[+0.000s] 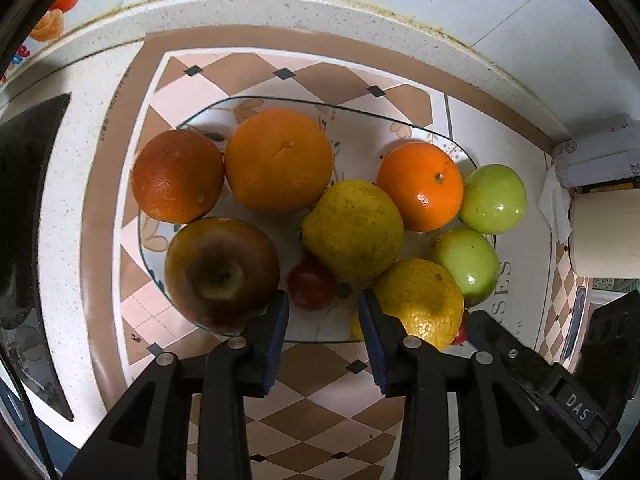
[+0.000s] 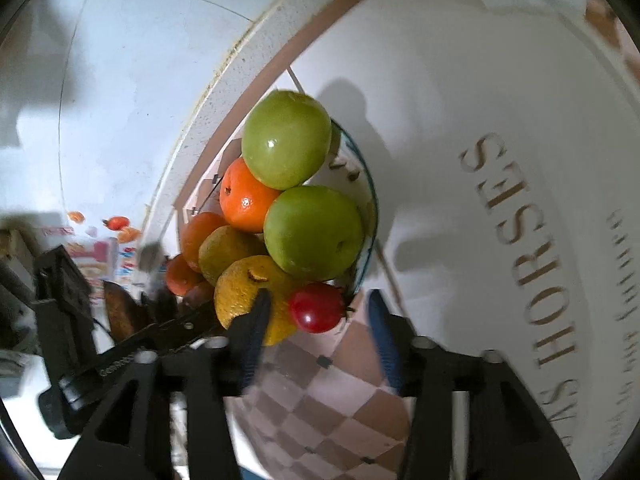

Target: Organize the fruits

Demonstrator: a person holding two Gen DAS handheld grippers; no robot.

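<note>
The left gripper (image 1: 323, 300) hangs open and empty over the near rim of the clear glass fruit plate (image 1: 320, 339), with checkered mat bare in front. The right gripper (image 2: 318, 304), likewise open, brackets a small red fruit (image 2: 316, 307) at that plate's crowded edge; green apples (image 2: 314, 232) lie beyond.
</note>
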